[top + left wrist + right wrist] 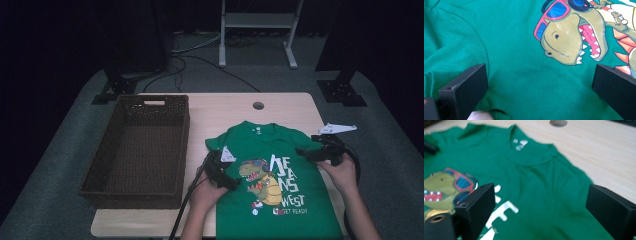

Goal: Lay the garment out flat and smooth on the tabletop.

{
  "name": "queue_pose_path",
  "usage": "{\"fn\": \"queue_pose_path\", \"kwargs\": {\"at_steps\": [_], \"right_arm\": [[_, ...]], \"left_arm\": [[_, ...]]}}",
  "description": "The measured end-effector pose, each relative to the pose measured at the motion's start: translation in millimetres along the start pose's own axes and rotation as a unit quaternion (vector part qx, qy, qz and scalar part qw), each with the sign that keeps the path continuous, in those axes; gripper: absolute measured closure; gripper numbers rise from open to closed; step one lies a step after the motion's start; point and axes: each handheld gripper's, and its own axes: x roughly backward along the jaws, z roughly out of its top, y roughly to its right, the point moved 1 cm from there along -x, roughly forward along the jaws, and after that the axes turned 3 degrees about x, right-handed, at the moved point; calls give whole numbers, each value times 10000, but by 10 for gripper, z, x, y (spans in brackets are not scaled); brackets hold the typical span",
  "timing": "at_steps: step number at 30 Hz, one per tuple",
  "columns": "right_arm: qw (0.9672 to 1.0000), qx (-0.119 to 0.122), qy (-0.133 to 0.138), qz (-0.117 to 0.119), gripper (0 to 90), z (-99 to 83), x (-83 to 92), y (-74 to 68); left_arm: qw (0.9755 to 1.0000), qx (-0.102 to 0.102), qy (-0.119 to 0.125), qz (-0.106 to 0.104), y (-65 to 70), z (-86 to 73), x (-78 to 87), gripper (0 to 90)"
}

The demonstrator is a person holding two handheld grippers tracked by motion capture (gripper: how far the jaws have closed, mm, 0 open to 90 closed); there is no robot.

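The green shirt [272, 180] lies flat on the table [210, 112], collar away from the person, its length running toward them — left tongs [226, 176] and right tongs [311, 153] both gape empty at opposite sleeves (basket [137, 150] off left).

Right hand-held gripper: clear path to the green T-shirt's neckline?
Probably yes. The right hand-held gripper is open above the green dinosaur-print T-shirt, and nothing lies between it and the neckline.
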Motion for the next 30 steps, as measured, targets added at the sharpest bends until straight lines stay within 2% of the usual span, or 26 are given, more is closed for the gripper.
{"fn": "queue_pose_path", "kwargs": {"at_steps": [3,7,13,22,28,30], "right_arm": [[9999,80,-106,-87,4,-64,-59,-88],[9998,164,-87,20,0,-133,-90,-167],[9995,277,77,97,0,-234,-106,-288],[9981,449,-381,161,0,-395,-302,-410],[9968,438,-636,209,0,-418,-385,-423],[9970,391,-620,258,0,-422,-391,-415]], "left_arm": [[10000,0,1,1,0,0,0,0],[10000,0,0,1,0,0,0,0],[10000,-2,0,2,1,0,0,0],[10000,-1,-1,3,1,0,0,0],[10000,-2,-1,2,1,0,0,0],[10000,-3,-1,5,2,0,-1,0]]}}
